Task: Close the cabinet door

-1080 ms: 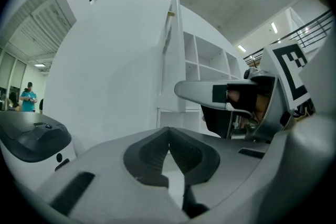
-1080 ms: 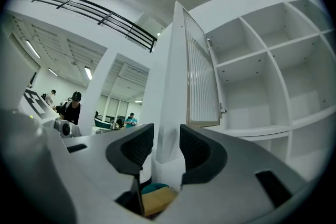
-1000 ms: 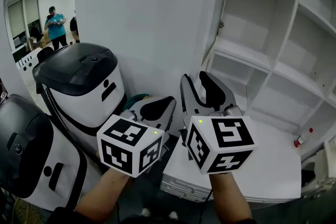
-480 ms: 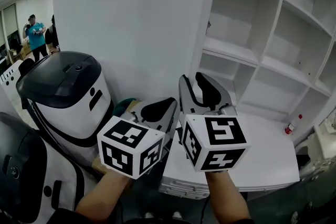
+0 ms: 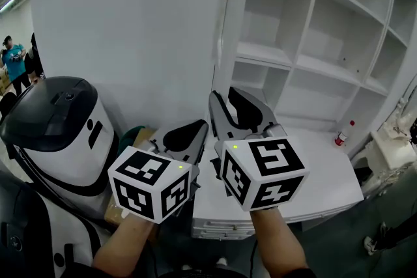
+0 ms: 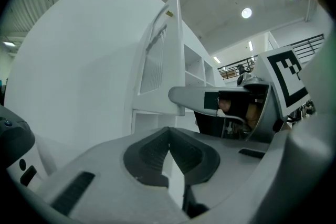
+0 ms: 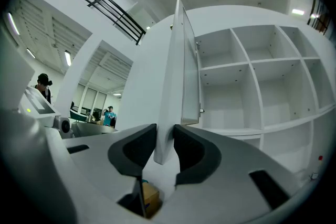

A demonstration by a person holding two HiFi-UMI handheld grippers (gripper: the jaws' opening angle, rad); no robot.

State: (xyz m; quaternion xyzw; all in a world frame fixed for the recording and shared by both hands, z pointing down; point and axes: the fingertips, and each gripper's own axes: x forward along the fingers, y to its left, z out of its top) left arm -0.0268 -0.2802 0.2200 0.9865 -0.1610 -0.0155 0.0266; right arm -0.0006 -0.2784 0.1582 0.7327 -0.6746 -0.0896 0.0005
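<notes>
White cabinet door (image 7: 184,60) swung open from the shelves (image 7: 252,86), edge pinched in right tongs (image 7: 165,128), just closed in: clear in right gripper view only. Left tongs (image 6: 169,129) pressed together, empty. Both held level, side by side.

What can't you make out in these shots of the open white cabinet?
Red-capped bottle: head view, too small to read any label.
Cabinet, top shelves: head view, cut off by the upper edge.
Person in a teal shirt: right gripper view, too small to tell what the hands hold.
</notes>
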